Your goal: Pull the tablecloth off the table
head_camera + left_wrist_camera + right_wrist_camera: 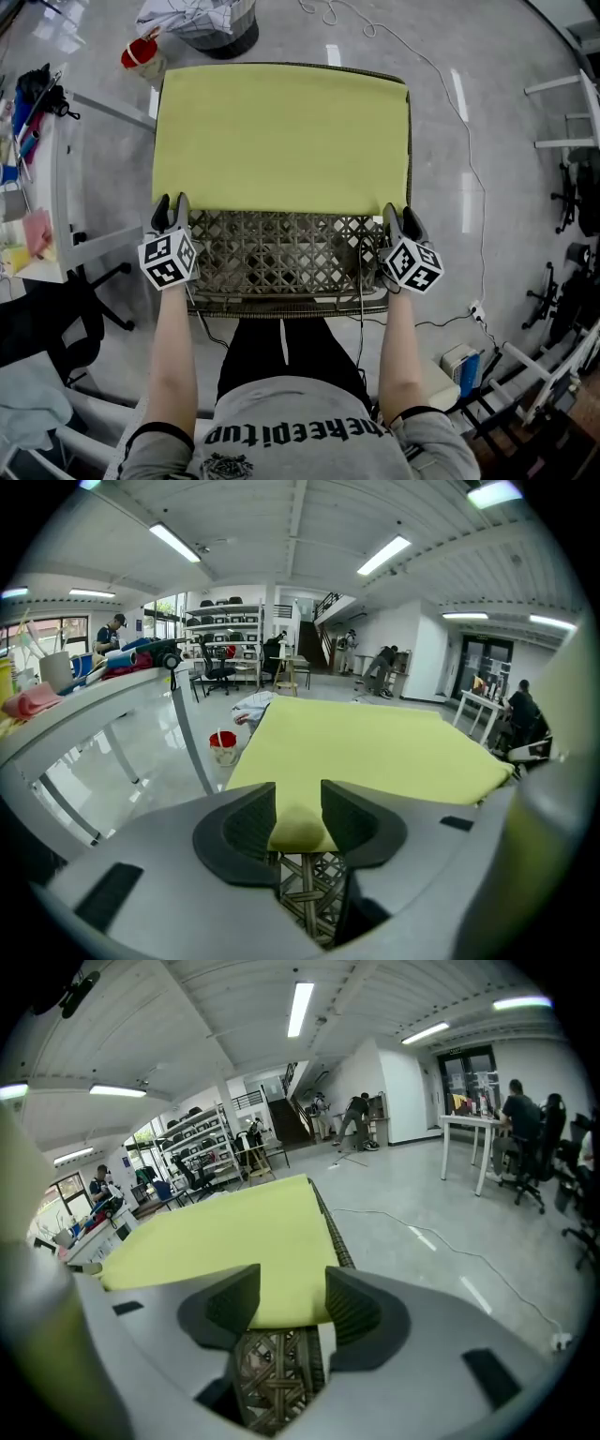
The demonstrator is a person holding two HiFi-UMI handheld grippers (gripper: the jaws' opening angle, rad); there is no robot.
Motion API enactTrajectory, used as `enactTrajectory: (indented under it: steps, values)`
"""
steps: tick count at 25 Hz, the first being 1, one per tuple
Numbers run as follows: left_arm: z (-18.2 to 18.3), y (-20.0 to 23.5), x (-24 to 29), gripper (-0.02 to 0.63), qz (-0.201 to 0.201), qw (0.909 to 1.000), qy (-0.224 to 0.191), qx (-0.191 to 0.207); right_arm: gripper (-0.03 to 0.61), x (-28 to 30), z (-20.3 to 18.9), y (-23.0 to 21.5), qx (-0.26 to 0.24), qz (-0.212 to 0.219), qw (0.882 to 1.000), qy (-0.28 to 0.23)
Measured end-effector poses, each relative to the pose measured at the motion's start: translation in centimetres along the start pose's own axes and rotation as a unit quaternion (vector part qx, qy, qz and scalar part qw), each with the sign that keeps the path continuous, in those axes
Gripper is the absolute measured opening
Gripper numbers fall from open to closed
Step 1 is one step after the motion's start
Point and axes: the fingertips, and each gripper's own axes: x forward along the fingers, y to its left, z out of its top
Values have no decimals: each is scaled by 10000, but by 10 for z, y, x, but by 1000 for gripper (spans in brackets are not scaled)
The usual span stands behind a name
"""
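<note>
The left tongs (298, 806) and right tongs (292, 1296) are released, jaws apart, each straddling a near corner of the yellow tablecloth (281, 136) without clamping it. The tablecloth lies flat over the far part of the wicker table (281, 255); the table's near strip is uncovered.

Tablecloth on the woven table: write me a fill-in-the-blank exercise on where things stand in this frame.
1. The tablecloth covers the ____ part of the table; the strip by the person is bare.
2. The left tool sits at the cloth's near ____ corner.
3. With the cloth's edge between them, the jaws of the left tool and of the right tool stand ____.
Missing words: far; left; open
</note>
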Motion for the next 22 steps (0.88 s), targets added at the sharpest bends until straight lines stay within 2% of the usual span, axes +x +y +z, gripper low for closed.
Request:
enactTrajectory:
  steps: [4,11,15,17,22]
  values:
    - [-9,2,10,173,30,9998,196,14,239,10,-9,-6,-119,-103,9997,208]
    - [-24,3,21,176,87,9988,463,112,245,20,-23,-10,-383,-316,9975,500]
    - [-25,3,22,175,120,9987,466,141,234,20,-22,-14,-310,-462,9973,486]
    - [-22,3,20,175,130,9990,438,33,218,19,-22,-16,-252,-505,9972,501]
    - [-15,18,1,175,549,9979,148,-326,216,16,-20,-17,-7,-531,9975,461]
